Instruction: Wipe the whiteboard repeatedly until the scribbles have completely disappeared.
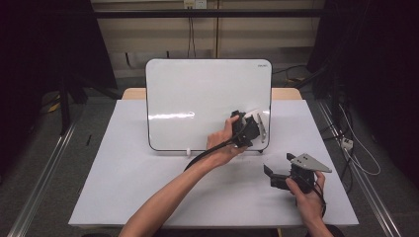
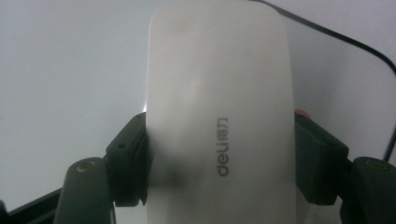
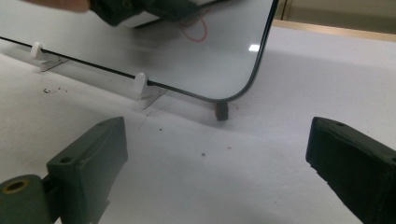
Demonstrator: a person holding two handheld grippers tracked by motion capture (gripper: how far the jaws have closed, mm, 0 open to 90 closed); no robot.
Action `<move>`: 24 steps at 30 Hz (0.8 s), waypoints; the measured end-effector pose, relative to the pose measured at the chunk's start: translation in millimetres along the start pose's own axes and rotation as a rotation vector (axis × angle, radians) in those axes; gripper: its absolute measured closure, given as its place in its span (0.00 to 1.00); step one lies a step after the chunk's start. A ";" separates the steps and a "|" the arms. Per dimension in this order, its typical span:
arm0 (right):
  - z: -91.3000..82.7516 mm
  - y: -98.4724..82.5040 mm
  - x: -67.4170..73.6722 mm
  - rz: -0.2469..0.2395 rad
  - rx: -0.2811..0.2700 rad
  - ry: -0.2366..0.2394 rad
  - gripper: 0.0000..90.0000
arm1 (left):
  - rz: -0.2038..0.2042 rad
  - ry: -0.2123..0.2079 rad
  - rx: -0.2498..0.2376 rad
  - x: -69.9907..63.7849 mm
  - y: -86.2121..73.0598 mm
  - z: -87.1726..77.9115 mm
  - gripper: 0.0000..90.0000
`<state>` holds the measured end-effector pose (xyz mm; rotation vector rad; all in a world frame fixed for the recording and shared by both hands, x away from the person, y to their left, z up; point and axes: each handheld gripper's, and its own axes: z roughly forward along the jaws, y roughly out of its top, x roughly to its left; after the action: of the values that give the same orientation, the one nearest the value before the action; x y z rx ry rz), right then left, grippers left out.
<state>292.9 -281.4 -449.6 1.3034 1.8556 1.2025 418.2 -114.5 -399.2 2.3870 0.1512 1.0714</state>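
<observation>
Left gripper (image 1: 245, 129) clamped across short sides of white eraser (image 2: 219, 112), pressed against whiteboard (image 1: 197, 94) near its lower right corner. Eraser long axis runs straight out from jaws. Red scribble (image 3: 194, 29) on board just beside eraser, in right gripper view; next wipe likely goes over it. Right gripper (image 1: 275, 176) wide open, nothing between jaws, hovering over table (image 1: 123, 173), near right, well apart from board. Left hand far closer to mark.

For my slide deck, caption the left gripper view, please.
Left gripper clamps a white Deli board eraser in front of the whiteboard.
</observation>
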 end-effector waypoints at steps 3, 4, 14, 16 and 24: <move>0.0 0.0 0.4 -0.002 0.001 0.000 0.06 | 0.035 -0.010 0.006 -8.6 2.6 1.1 0.35; 0.1 0.1 0.2 -0.002 -0.001 0.000 0.06 | 0.040 -0.021 0.004 -11.6 2.4 1.2 0.35; -1.3 -0.2 0.3 0.002 -0.001 0.005 0.06 | 0.118 -0.043 0.005 -23.0 -7.5 -1.9 0.35; -1.2 -0.2 -0.1 0.000 -0.001 0.004 0.06 | 0.114 -0.062 0.018 -21.9 -12.4 -4.1 0.35; -1.0 -0.1 -0.1 0.000 -0.001 0.001 0.06 | 0.144 -0.070 0.060 -20.2 -25.4 -11.3 0.35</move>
<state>292.0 -281.8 -449.3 1.3027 1.8553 1.2045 398.9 -94.1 -419.0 2.5176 -0.0130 1.0593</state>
